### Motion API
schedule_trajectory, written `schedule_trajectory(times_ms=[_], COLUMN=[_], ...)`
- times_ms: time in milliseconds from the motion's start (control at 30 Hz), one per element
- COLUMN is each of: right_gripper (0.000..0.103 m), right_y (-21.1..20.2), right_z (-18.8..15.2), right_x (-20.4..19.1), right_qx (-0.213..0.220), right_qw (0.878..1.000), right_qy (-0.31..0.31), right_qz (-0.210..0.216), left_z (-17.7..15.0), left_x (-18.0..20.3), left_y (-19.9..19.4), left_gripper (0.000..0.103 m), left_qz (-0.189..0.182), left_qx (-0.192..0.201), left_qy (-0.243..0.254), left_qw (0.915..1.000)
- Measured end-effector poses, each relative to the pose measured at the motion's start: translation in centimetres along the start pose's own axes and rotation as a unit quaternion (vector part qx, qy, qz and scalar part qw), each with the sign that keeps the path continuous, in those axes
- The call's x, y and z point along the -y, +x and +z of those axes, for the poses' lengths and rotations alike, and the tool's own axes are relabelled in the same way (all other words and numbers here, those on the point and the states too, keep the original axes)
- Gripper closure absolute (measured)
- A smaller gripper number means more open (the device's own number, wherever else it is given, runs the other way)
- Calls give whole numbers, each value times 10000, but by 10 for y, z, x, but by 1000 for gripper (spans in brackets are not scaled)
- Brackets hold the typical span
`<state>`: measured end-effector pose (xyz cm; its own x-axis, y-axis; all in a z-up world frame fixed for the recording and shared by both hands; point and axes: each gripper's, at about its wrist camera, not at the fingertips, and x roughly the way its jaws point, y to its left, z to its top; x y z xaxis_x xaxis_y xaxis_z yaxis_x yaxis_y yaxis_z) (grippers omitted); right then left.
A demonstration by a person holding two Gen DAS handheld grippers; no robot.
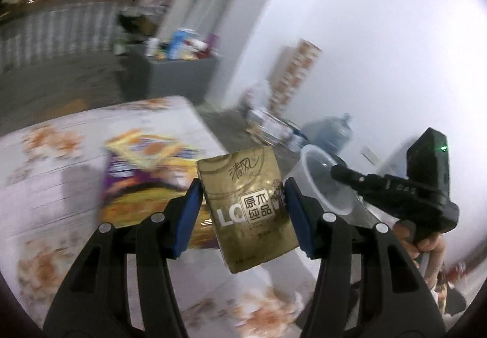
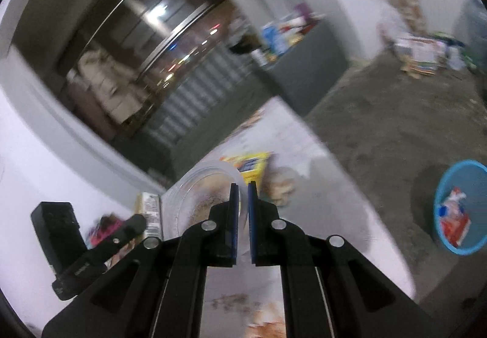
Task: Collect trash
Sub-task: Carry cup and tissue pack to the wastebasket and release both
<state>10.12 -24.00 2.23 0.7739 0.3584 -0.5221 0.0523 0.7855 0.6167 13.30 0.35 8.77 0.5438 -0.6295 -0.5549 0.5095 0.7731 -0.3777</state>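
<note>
1. The left gripper (image 1: 243, 204) pinches a gold tissue packet (image 1: 248, 210) between its blue pads (image 1: 185, 216), lifted clear of the table (image 1: 45, 186); the packet stands roughly upright, tilted a little.
2. Below and behind it, a purple and yellow snack bag (image 1: 146, 167) lies on the floral tablecloth (blurred, so its print is unreadable).
3. The right gripper (image 2: 243, 186) has its jaws nearly pressed together on the rim of a clear plastic cup (image 2: 201, 195); the left wrist view shows the same cup (image 1: 319, 173) held at its edge by that gripper (image 1: 336, 169), just right of the packet.
4. A hand (image 1: 426, 243) grips the right tool's handle at the frame's right side.
5. On the grey floor, well apart from the table, a blue bin (image 2: 462, 207) already contains red and white wrappers (image 2: 453, 216).
6. A large water jug (image 1: 331, 131) stands by the white wall.
</note>
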Motion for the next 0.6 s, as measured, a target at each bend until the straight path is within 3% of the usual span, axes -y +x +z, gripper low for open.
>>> schedule_trajectory(times_ms=[233,600], right_gripper=[97,97], right_y=[-43,-74], right_z=[0,-14], right_x=[96,220], right_qx=[429,792], right_qw=[9937,9663], right_qy=[789,1747], right_qz=[-664,-1717], left_z=[-3,-26], left_x=[77,168], left_y=[78,205], left_gripper=[51,51], left_qz=[-667,-1221], left_qx=[-639,-1718], left_qy=[482,952], left_qw=[9946,9729])
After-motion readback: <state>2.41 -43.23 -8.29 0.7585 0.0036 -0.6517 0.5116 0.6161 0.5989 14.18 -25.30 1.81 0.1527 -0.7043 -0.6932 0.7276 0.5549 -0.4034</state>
